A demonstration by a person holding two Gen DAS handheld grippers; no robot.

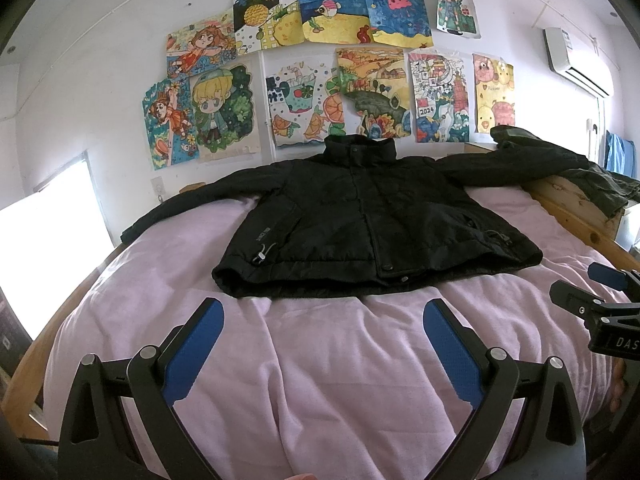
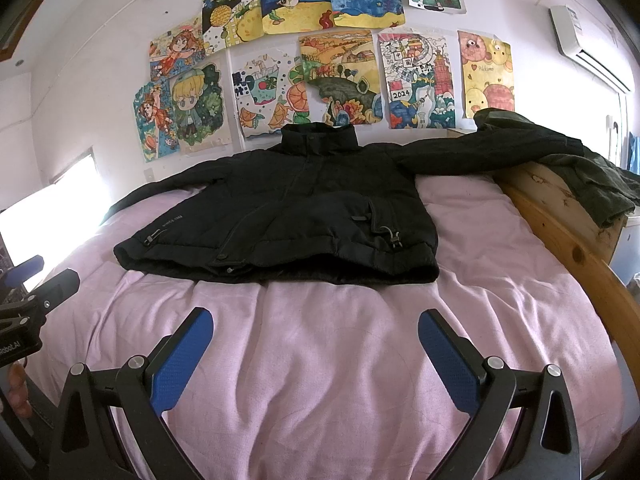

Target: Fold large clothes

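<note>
The left tongs (image 1: 323, 322) hover spread wide and empty over the pink bedspread (image 1: 340, 380), and the black jacket (image 1: 372, 220) lies straight ahead of them, front side up, hem nearest and collar toward the wall. Its long axis runs sideways across the bed, sleeve tip to sleeve tip. From these tongs the left sleeve (image 1: 188, 204) stretches off ahead and to the left. The right tongs (image 2: 316, 330), equally spread and empty, face the same hem, with the right sleeve (image 2: 480, 152) reaching ahead and rightward to the wooden bed frame (image 2: 560, 236). Judging by this, each sleeve suits its own side.
</note>
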